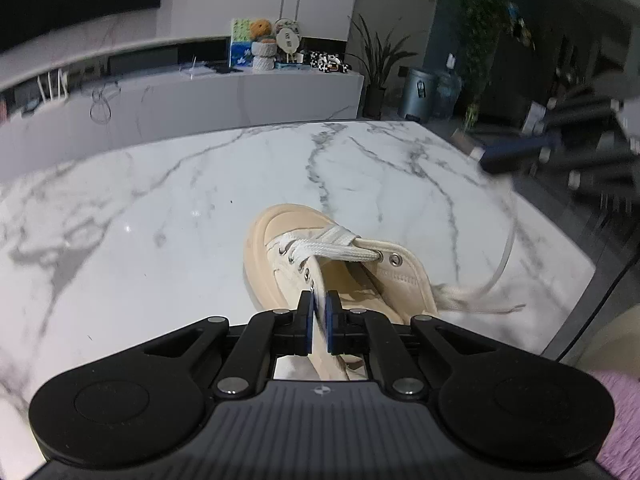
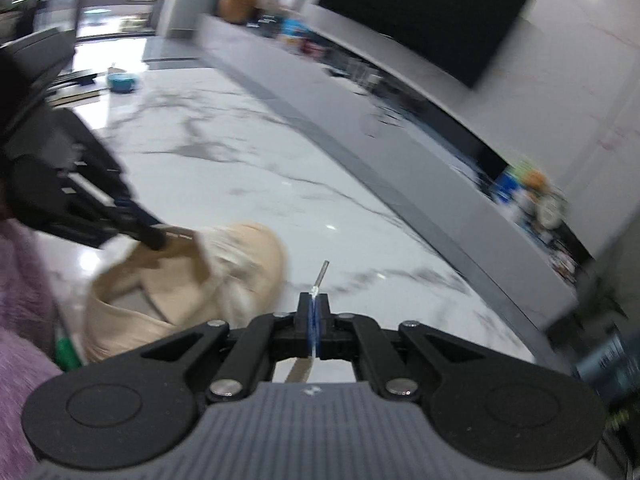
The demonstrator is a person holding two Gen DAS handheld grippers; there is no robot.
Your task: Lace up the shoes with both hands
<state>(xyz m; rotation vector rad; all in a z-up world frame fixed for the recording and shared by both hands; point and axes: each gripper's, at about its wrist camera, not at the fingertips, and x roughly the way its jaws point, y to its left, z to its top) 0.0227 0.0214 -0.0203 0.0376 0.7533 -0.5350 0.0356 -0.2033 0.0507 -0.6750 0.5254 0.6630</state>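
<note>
A cream canvas shoe (image 1: 320, 264) with white laces lies on the marble table (image 1: 160, 200), toe pointing away. My left gripper (image 1: 319, 300) is shut on the shoe's left eyelet flap. My right gripper (image 2: 314, 300) is shut on the white lace, whose clear tip (image 2: 321, 274) sticks out past the fingertips. In the left wrist view the right gripper (image 1: 516, 156) is a blur at the far right, and the lace (image 1: 502, 264) curves from it down to the shoe's side. The right wrist view shows the shoe (image 2: 224, 272) blurred, with the left gripper (image 2: 154, 236) on its collar.
A white counter (image 1: 240, 92) with boxes and a plush toy runs behind the table. A plant and a grey bin (image 1: 418, 92) stand beyond the far right corner. A purple sleeve (image 2: 20, 300) shows at the left. A dark TV (image 2: 424, 20) hangs on the wall.
</note>
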